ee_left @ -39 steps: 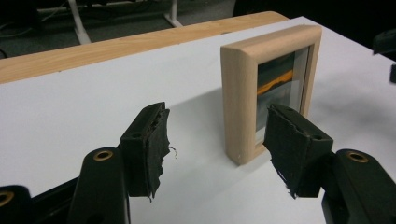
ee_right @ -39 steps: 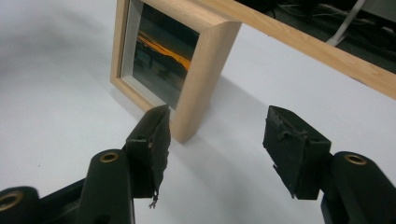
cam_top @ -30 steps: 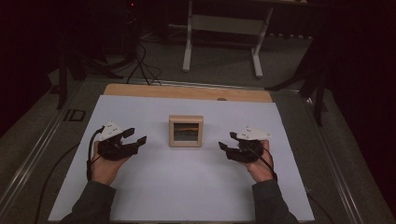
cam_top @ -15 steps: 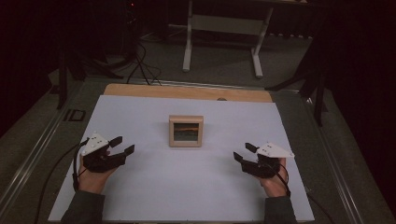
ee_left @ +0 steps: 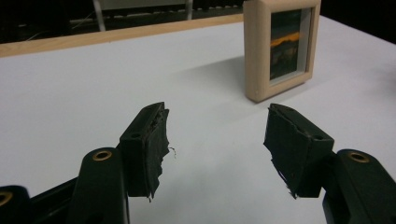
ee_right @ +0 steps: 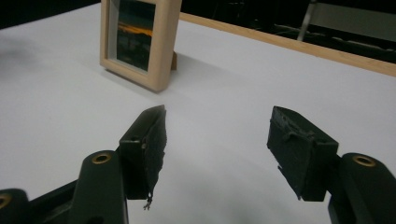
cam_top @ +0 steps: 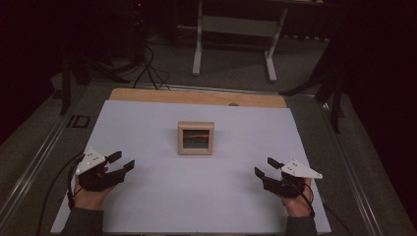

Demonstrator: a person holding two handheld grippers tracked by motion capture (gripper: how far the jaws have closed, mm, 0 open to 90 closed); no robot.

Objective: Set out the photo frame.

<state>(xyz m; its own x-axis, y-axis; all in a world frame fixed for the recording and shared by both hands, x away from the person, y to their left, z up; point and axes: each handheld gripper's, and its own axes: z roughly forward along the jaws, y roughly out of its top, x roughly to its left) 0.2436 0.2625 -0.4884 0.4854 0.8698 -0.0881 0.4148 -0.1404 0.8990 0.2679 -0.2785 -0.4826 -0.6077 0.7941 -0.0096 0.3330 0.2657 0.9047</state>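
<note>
Standing upright near the middle of the white tabletop is a small wooden picture frame, and its glass face is turned toward you. It holds a dark picture with an orange band across the upper part. Nothing touches it.

You hold the left tongs low over the near left part of the tabletop, well apart from the frame. Its 2 black jaws are spread wide and there is nothing between them. In the left gripper view the left tongs point past the frame, which stands ahead and to the right of the jaws. The rubber pads look torn at the edges.

You hold the right tongs low over the near right part of the tabletop, also well apart from the frame. Its jaws are wide apart too and grip nothing. In the right gripper view the right tongs have the frame ahead and to the left. A wooden strip runs along the far edge of the tabletop.
</note>
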